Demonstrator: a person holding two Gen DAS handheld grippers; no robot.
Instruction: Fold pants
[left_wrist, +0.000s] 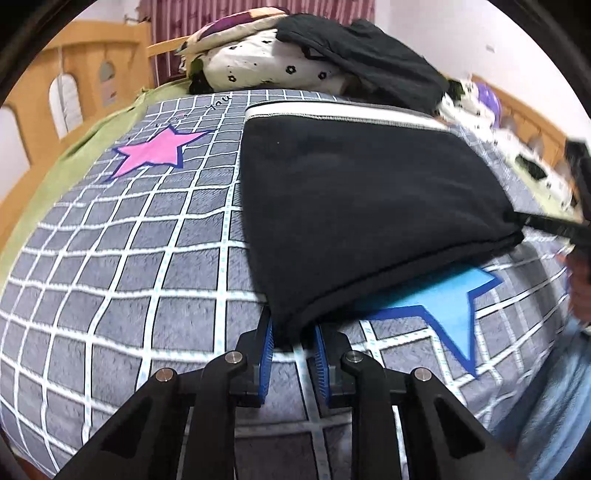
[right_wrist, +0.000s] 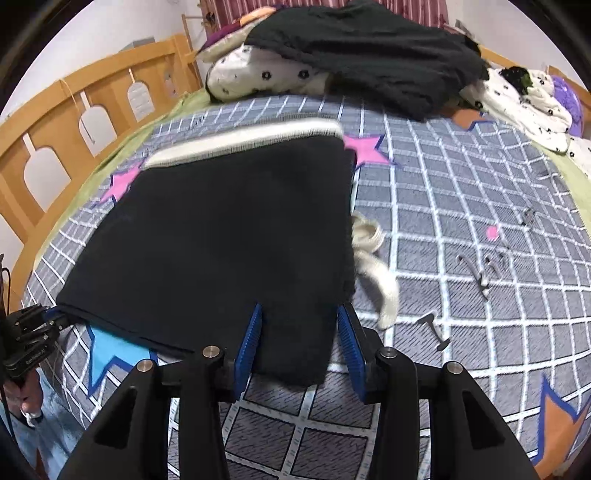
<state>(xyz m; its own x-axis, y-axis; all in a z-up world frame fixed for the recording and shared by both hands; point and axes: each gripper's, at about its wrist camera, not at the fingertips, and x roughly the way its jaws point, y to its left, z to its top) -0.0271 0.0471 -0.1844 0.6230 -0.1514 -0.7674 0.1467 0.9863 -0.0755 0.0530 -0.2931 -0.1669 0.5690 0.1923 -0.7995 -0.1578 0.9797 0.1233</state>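
We have the black pants (right_wrist: 221, 236) flat on the checked bedspread (left_wrist: 110, 258), already folded over. Left gripper (left_wrist: 293, 332) pinches the near corner; right gripper (right_wrist: 299, 325) straddles the near edge, fingers spread, not clamped. Next, probably: clamp right, lift both, fold toward the waistband (right_wrist: 243, 142).

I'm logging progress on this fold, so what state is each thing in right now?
Black pants: folded flat on the bed, white waistband at the far end.
Left tongs: closed on the pants' near corner.
Right tongs: jaws apart, straddling the pants' near edge.
Drawstring: loose, trailing out beside the pants.
Dark garment: crumpled over the pillows.
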